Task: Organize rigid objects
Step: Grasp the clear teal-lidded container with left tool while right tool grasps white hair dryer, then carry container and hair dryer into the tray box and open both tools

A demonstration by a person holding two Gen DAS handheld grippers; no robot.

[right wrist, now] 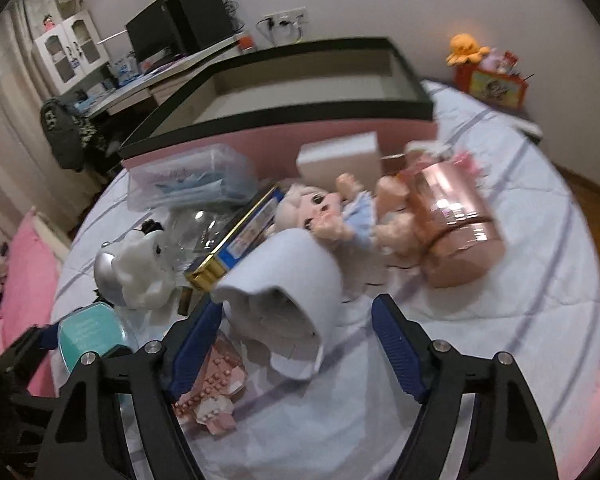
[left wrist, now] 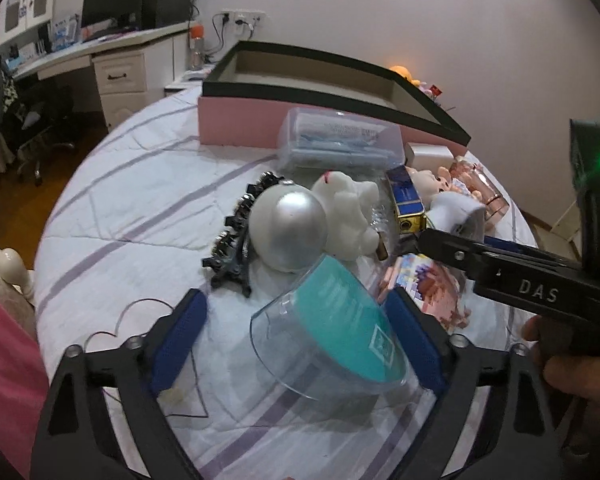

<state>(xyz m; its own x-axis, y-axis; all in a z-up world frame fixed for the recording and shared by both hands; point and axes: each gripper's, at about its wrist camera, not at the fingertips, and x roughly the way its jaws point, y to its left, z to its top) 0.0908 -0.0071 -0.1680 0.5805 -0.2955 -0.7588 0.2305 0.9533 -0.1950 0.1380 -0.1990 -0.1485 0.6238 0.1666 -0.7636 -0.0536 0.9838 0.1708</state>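
left hand-held gripper (left wrist: 296,336), seen from its own wrist view: jaws spread wide, blue pads on either side of a clear round container with a teal insert (left wrist: 340,328) that lies tilted on the bed (left wrist: 140,208); the right pad appears to touch the container's edge, the left pad stands apart from it, and nothing is clamped. right hand-held gripper (right wrist: 296,340): jaws likewise wide apart, around the open mouth of a white cup-like object (right wrist: 288,292) lying on its side; whether the pads touch it cannot be told. a pink brick model (right wrist: 216,384) lies just beside the left pad in this view. the remaining items form a cluster on the striped bed cover: a silver ball (left wrist: 286,230) touching a white plush figure (left wrist: 348,216), a black beaded piece (left wrist: 236,236) at the ball's left, a blue and gold box (right wrist: 244,236), a doll (right wrist: 332,212), a rose-coloured cylinder (right wrist: 456,220) and a clear lidded box (left wrist: 340,144). behind them stands an open pink box with a black rim (left wrist: 236,124). right-wrist view is blurred.
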